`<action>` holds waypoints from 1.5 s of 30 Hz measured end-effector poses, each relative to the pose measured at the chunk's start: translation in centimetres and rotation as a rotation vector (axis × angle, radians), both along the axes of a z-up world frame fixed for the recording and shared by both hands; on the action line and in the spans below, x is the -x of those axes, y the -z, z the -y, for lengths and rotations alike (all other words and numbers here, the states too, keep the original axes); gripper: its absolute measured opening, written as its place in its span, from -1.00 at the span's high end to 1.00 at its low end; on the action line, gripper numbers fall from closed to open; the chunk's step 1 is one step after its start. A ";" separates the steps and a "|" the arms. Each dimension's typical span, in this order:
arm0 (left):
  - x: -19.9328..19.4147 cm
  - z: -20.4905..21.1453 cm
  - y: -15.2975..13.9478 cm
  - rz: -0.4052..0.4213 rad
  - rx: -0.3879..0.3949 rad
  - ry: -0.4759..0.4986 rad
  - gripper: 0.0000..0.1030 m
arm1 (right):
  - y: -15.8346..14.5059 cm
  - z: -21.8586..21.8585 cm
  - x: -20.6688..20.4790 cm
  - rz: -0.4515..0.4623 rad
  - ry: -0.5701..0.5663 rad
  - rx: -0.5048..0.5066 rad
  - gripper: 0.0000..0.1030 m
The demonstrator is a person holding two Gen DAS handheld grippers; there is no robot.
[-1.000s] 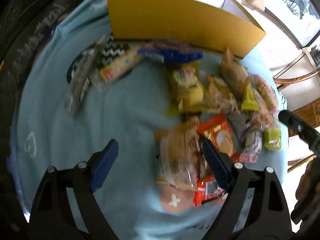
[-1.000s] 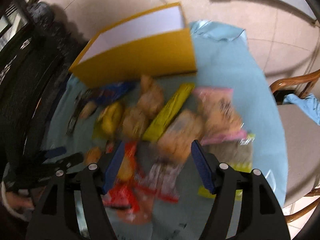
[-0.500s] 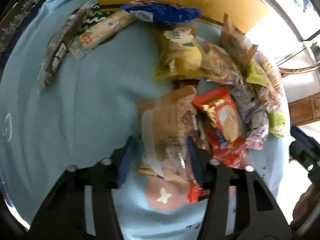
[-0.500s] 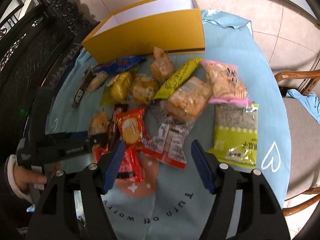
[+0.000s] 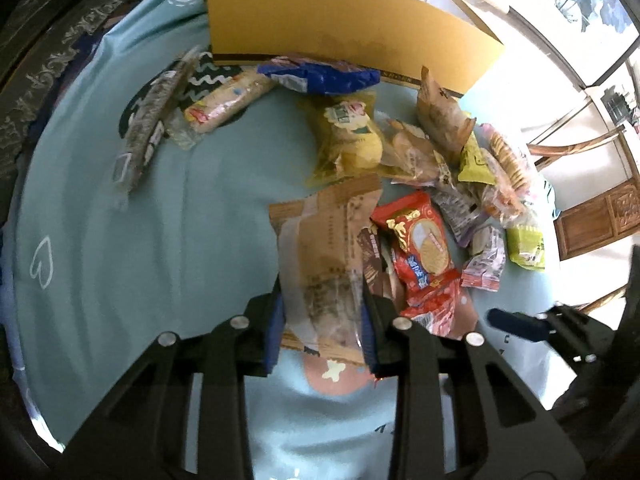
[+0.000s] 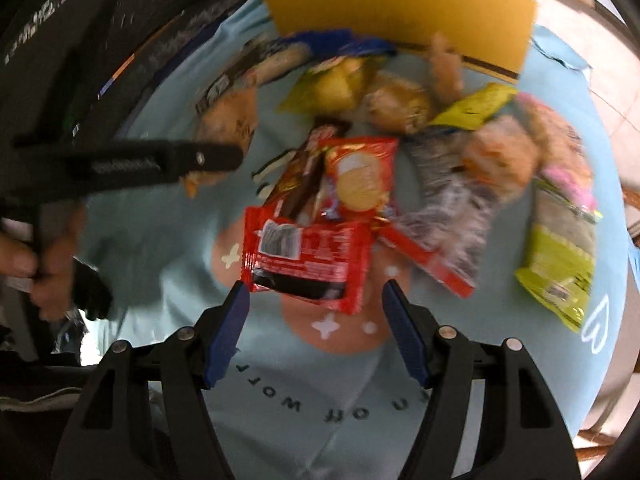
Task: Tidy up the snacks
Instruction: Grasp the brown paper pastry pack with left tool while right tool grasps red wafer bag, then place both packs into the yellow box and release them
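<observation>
Snack packets lie heaped on a light blue tablecloth in front of a yellow box. My left gripper points steeply down with its jaws closing. A brown and clear snack packet stands between the blue pads, which press on its sides. My right gripper is open over the near part of the heap. A red packet lies just ahead of its fingertips, untouched. The right wrist view is blurred. The left gripper's fingers show in it from the side, over the brown packet.
Beside the brown packet lie a red biscuit packet, a yellow packet, a blue packet against the box, and a long dark bar. A green packet lies right. A hand is at left. A wooden chair stands beyond the table.
My left gripper went from wide open to closed around the brown packet. My right gripper swung left and lower, from the green packet side to above the red packets.
</observation>
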State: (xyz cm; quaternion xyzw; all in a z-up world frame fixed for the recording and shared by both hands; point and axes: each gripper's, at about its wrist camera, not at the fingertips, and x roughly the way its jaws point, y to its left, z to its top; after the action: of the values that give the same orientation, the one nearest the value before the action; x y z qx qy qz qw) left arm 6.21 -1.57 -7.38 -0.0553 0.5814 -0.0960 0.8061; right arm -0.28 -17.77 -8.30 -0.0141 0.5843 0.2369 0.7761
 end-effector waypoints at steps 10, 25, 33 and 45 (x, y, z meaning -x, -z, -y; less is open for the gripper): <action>1.3 -1.4 0.1 -0.009 0.011 -0.023 0.38 | 3.3 -3.2 -1.3 -0.035 0.016 0.056 -0.45; 1.6 -2.2 -0.3 0.009 0.010 -0.026 0.38 | 0.8 -3.5 -2.0 0.002 0.010 0.000 0.13; 1.5 -2.0 -1.5 0.038 0.016 -0.013 0.38 | -2.3 -0.5 -1.5 0.052 0.065 -0.033 0.13; -2.2 -0.7 -9.4 0.212 0.048 0.028 0.37 | -12.0 4.7 -8.0 0.298 0.232 -0.089 0.13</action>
State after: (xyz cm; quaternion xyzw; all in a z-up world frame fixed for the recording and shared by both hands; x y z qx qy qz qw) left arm 8.39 -0.89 2.04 -0.0558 0.4911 -0.1265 0.8600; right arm 7.68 -22.51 3.65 0.0528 0.4495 0.1670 0.8759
